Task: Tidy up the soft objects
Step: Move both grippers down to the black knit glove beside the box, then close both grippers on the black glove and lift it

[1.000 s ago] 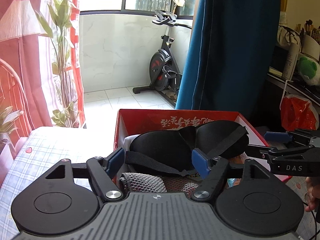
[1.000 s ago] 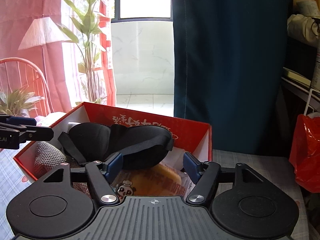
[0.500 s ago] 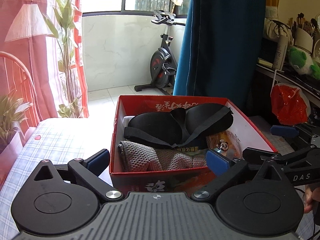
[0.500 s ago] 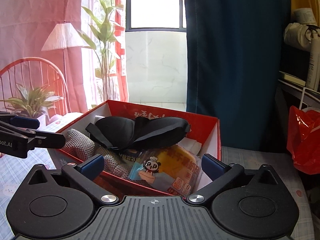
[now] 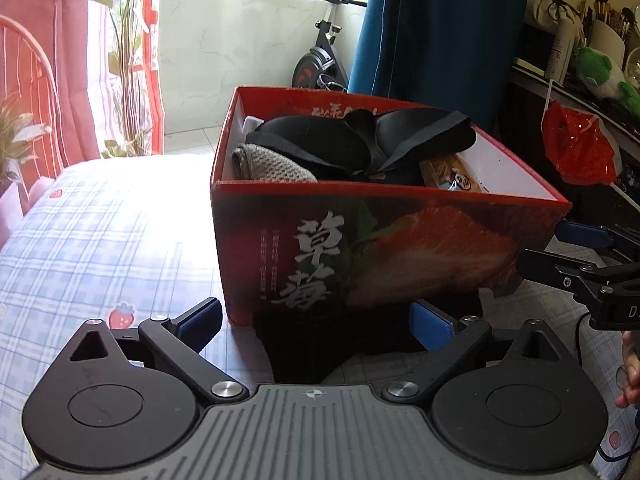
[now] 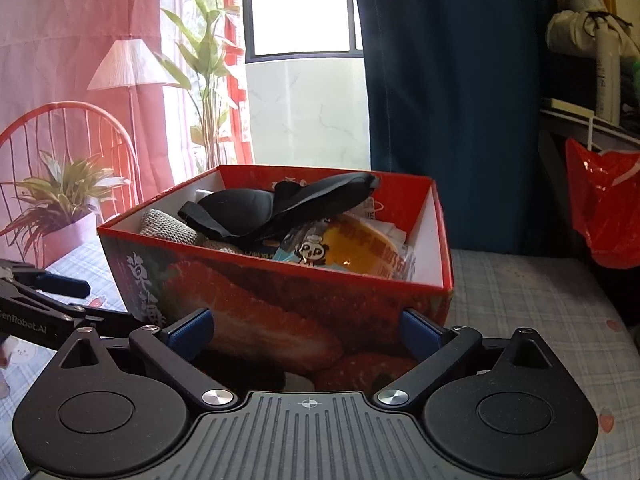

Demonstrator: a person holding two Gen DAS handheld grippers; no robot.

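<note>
A red strawberry-print box (image 5: 384, 256) stands on the checked tablecloth; it also shows in the right wrist view (image 6: 280, 312). Inside lie a black eye mask (image 5: 360, 140) (image 6: 276, 208), a grey knitted cloth (image 5: 268, 164) (image 6: 168, 232) and a yellow panda snack packet (image 6: 348, 248) (image 5: 452, 176). My left gripper (image 5: 316, 320) is open and empty, low in front of the box. My right gripper (image 6: 306, 328) is open and empty, low at the box's near corner. A dark object (image 5: 320, 344) lies on the table between the left fingers.
The checked tablecloth (image 5: 100, 240) spreads left of the box. A red plastic bag (image 5: 580, 152) hangs at the right. A potted plant (image 6: 60, 200) and red chair stand left. An exercise bike (image 5: 320, 60) and blue curtain are behind.
Both grippers opened, let go of the eye mask in the box, then drew back and down to table level in front of the box.
</note>
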